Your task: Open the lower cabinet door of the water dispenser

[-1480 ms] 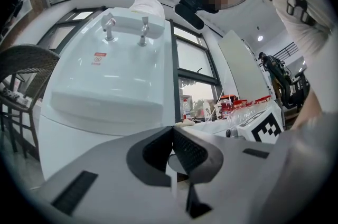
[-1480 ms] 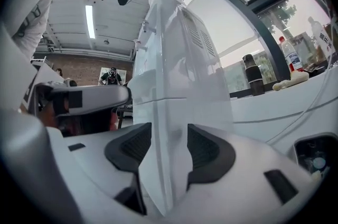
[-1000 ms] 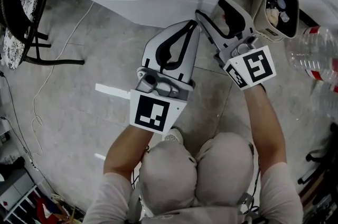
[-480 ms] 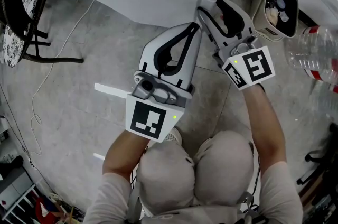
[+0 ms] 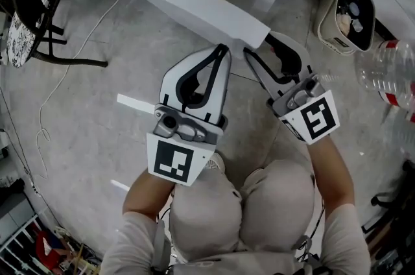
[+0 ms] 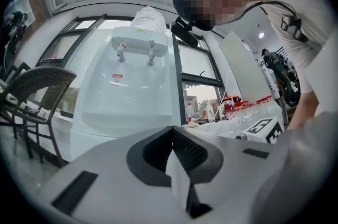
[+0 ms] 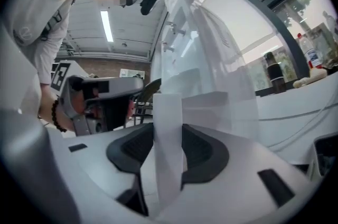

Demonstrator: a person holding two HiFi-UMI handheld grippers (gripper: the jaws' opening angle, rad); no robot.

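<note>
1. Right claw [image 7: 168, 129]: closed on the free vertical edge of the cabinet door [image 7: 169, 104]. The white panel fills the gap between both pads. The jaws have just been closing, with the door edge between them. Judged purpose: a pinch on the edge gives a hold for pulling, as no handle is visible.
2. Right claw attitude: roughly level and in line with the door's edge, so a pull should follow the door's swing instead of twisting the panel.
3. Left claw [image 6: 172, 130]: jaws together, nothing between them. In the head view it hangs just beside the right claw, apart from the door, and appears to be on standby.
4. Door location: at the foot of the water dispenser [image 6: 127, 91], low over the floor [image 5: 97, 105]. In the head view it runs at an angle out from the cabinet body. Judged partly open, not fully.
5. Door appearance: plain white, flat, thin, smooth-faced and straight-edged. It looks rigid and light. The smooth surface carries a risk of the pads slipping.
</note>
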